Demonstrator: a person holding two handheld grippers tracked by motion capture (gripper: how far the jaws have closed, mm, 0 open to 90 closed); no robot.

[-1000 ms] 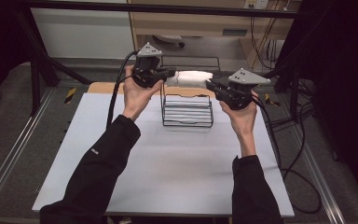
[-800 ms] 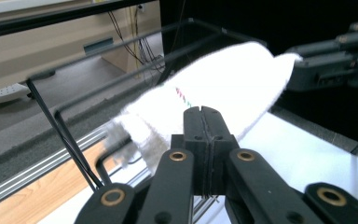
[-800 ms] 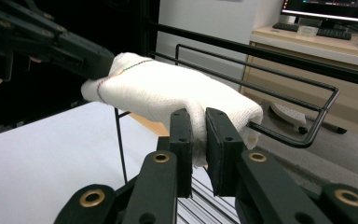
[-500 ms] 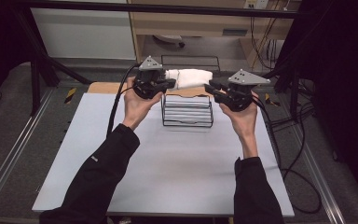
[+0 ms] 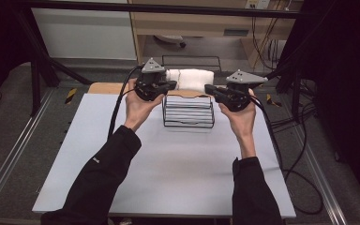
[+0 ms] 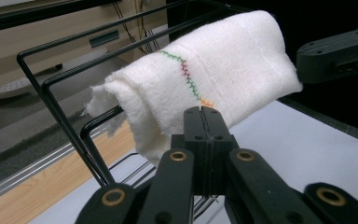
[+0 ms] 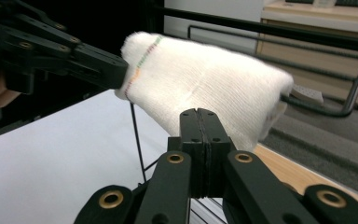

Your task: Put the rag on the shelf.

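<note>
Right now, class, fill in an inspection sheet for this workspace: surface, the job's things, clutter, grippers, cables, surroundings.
Surface: white table top, a wooden strip along its far edge.
Job's things: folded white towel with coloured stitching, held up between both grippers over the black wire rack, which already holds white folded pieces.
Clutter: nothing seen on the table top.
Grippers: left gripper shut on one end of the towel; right gripper shut on the other end, its jaws have just closed.
Cables: black cable trails from the left gripper; another from the right, over the table's right edge.
Surroundings: black metal frame, wooden furniture behind, grey floor.
</note>
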